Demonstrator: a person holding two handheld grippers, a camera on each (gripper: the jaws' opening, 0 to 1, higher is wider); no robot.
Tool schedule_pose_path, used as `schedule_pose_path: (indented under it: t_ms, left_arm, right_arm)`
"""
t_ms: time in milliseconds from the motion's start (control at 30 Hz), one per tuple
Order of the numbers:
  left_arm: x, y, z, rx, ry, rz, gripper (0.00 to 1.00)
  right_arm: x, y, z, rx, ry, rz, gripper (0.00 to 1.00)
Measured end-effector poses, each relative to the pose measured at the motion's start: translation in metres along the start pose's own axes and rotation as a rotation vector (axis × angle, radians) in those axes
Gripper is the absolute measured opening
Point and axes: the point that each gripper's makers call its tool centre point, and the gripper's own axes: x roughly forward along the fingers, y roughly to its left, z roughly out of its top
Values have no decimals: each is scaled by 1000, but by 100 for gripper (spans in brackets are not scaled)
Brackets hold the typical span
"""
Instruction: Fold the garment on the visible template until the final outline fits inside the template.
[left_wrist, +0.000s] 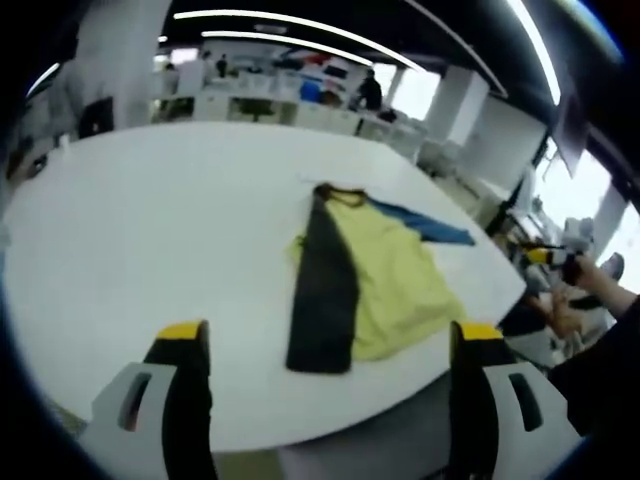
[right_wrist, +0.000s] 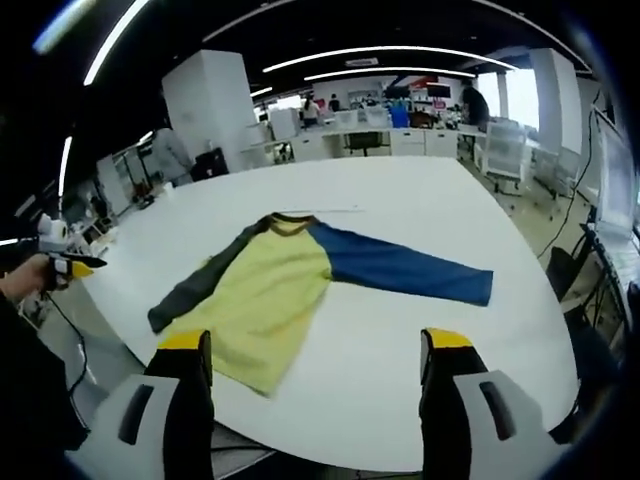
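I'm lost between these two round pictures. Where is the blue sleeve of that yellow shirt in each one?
Left gripper view: the blue sleeve is right of centre, poking out behind the yellow body.
Right gripper view: the blue sleeve stretches from centre toward the right.
Shared landmark: the dark grey sleeve on the shirt's opposite side.

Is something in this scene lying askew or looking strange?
Only slightly. The shirt lies slanted on the white table, its yellow hem near the table's edge. The blue sleeve stretches out; the dark sleeve lies along the body. No damage shows.
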Motion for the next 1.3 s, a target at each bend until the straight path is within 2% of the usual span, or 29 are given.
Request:
schedule_pose_path:
  t_ms: [333, 433, 567, 1100, 1233, 1300]
  left_arm:
    - [-4, 2, -10, -8, 16, -7, 95]
    - [-4, 3, -12, -12, 21, -10, 95]
    - [-4, 4, -16, -13, 32, -10, 95]
    - [9, 10, -22, -33, 61, -18, 96]
    - [15, 13, -26, -43, 76, -22, 95]
    - [20, 13, -30, -49, 88, -30, 93]
  right_arm:
    - [-4, 11, 4, -25, -30, 59, 99]
    - [-5, 18, 8, -6, -55, 100, 100]
    - [-5, 20, 11, -19, -63, 114, 100]
    - [5, 10, 2, 17, -35, 81, 100]
    - [6, 4, -1, -23, -21, 46, 100]
    - [5, 4, -1, -13, -24, 46, 100]
